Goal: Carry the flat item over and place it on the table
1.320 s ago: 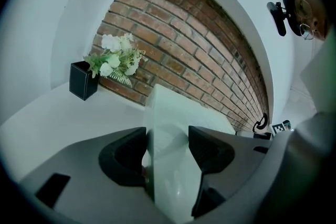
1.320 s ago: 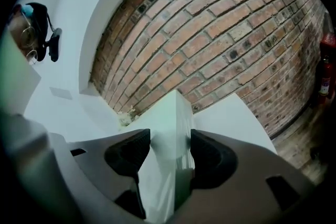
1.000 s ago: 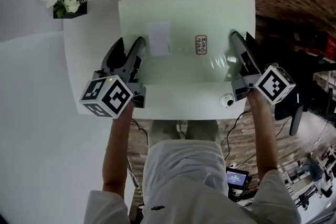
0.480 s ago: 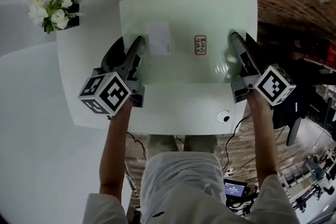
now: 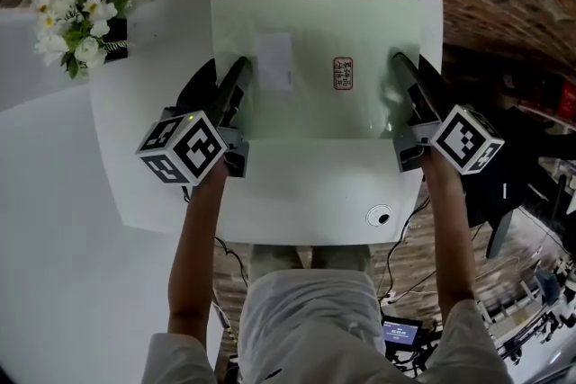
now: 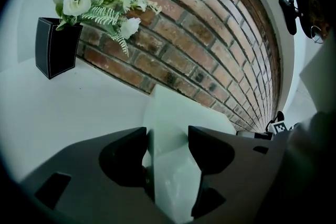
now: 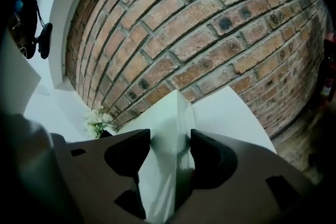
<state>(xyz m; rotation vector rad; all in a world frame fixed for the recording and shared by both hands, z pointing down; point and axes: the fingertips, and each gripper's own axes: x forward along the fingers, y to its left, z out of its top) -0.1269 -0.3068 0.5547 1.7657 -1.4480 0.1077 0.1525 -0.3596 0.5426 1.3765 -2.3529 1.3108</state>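
While both grippers clamp it, the pale green panel lies flat over the white table, spanning the gap between them. Left gripper: jaws closed on the panel's left edge, with the sheet wedged between them. Right gripper: jaws pinched on the right edge likewise. Whether the panel touches the tabletop is unclear. White slip and small red label sit on the panel. Flowers stand at the table's far left corner, well apart.
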